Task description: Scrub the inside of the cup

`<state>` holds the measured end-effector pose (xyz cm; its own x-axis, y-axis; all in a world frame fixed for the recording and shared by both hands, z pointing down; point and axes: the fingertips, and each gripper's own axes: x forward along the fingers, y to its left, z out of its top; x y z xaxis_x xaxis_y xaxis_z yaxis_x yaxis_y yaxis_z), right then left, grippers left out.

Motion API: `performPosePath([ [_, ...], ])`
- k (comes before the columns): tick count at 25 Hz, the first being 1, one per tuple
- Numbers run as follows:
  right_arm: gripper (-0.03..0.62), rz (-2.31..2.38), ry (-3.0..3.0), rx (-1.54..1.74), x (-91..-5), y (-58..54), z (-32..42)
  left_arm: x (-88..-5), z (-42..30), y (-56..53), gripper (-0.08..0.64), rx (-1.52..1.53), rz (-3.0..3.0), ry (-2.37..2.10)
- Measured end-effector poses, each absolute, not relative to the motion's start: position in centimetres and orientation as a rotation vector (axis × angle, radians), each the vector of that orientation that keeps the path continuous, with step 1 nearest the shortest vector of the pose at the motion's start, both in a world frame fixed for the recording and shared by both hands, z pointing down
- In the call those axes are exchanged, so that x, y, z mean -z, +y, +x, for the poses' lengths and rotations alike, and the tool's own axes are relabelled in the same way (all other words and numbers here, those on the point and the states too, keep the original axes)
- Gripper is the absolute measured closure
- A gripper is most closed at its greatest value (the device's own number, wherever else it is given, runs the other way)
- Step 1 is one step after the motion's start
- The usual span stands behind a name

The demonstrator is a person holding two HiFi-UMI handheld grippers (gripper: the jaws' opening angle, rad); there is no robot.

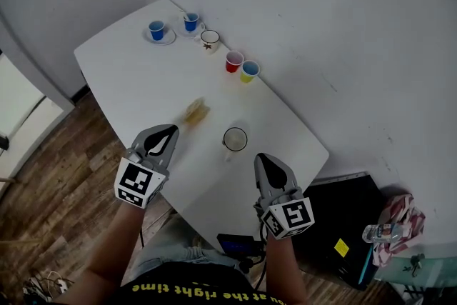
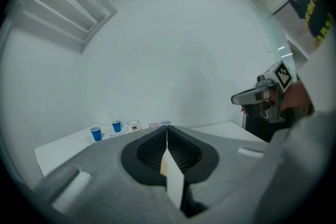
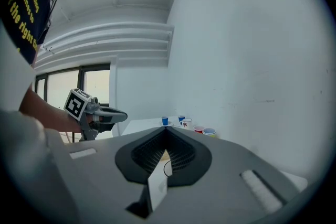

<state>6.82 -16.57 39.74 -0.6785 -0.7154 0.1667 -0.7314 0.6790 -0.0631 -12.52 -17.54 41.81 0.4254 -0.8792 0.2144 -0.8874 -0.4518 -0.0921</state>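
The cup (image 1: 235, 139), pale with a dark rim, stands upright near the table's front right part. A yellowish scrubbing pad (image 1: 195, 111) lies on the table to its left. My left gripper (image 1: 173, 130) hovers shut and empty just short of the pad. To the cup's near right, my right gripper (image 1: 260, 158) is also shut, holding nothing. In the left gripper view the left gripper (image 2: 167, 129) has its jaws pressed together, and the right gripper (image 2: 257, 96) shows at the right. The right gripper view shows the same of the right gripper (image 3: 167, 130), with the left gripper (image 3: 102, 115) at its left.
The white table (image 1: 143, 82) stands along a white wall. At its far end stand two blue cups (image 1: 157, 31) on saucers, a white mug (image 1: 210, 40), a red cup (image 1: 233, 61) and a yellow cup (image 1: 250, 71). A black box (image 1: 343, 232) sits on the floor at the right.
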Motion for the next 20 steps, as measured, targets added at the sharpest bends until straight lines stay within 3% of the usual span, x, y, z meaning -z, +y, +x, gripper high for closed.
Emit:
performPosePath([
  [20, 0.586, 1.237, -2.712, -0.222, -42.3, -20.3, 5.3, -46.2, -12.8, -22.3, 0.540, -0.480, 2.640, -1.485],
])
